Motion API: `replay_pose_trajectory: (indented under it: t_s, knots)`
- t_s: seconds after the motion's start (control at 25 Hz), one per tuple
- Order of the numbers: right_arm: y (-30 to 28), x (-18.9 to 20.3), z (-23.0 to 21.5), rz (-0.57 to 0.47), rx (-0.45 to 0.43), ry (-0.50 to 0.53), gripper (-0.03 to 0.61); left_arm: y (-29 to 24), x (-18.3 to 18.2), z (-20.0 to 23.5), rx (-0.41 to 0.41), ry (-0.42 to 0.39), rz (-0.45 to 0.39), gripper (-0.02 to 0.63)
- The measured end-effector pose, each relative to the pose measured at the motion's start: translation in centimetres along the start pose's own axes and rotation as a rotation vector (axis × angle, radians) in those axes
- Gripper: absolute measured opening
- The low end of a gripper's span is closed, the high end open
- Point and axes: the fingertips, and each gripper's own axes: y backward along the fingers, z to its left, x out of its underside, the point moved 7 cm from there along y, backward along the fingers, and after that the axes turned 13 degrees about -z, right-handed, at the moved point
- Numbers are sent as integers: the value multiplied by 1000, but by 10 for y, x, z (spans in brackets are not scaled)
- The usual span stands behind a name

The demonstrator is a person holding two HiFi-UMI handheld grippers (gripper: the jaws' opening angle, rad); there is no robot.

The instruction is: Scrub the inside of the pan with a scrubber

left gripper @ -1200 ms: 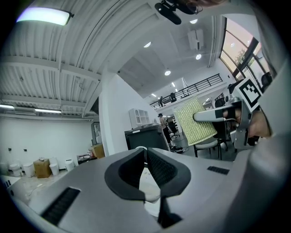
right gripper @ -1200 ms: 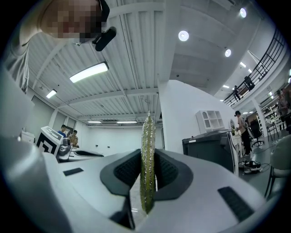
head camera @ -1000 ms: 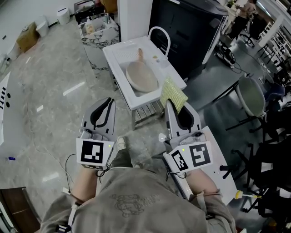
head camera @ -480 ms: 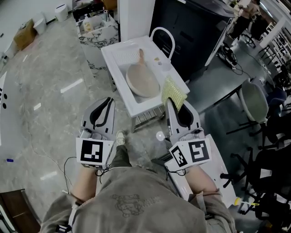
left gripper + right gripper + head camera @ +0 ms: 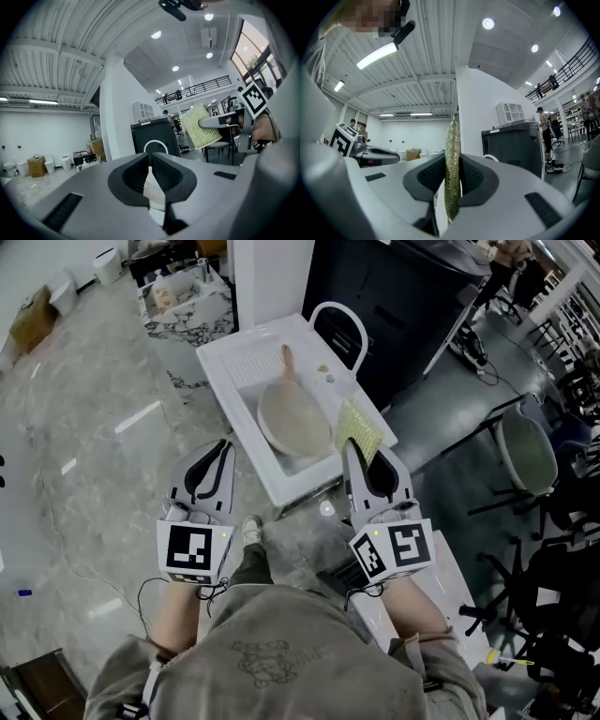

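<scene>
Pinching the scrubber [image 5: 359, 432], right claw [image 5: 350, 454] hangs by the sink [image 5: 220, 371]; left claw [image 5: 226, 443] closed over marble floor [image 5: 84, 427].

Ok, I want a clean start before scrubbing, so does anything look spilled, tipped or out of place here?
Nothing stands out. The pan lies flat in the white sink, handle pointing away, no spill visible. The right gripper has its jaws clamped on the scrubber; the left gripper is shut and empty.

Left hand-held gripper [image 5: 223, 447] closed; right [image 5: 352, 452] clamped.
</scene>
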Motion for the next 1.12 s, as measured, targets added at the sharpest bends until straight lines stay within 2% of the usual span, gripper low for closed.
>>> replay_pose_trajectory:
  t_s: [0.4,0.64,0.88,1.12]
  knots:
    - [-98,44,-12,84,76,19,74,-81,37,77,56,32,1,34]
    - [-149,78,-20,149,127,41,74,-134,75,113,117,33,34,34]
    - [-176,123,-37,222,167,28,74,-173,104,124,174,40,62,34]
    - [-199,184,-68,323,205,37,74,-203,138,123,200,68,129,34]
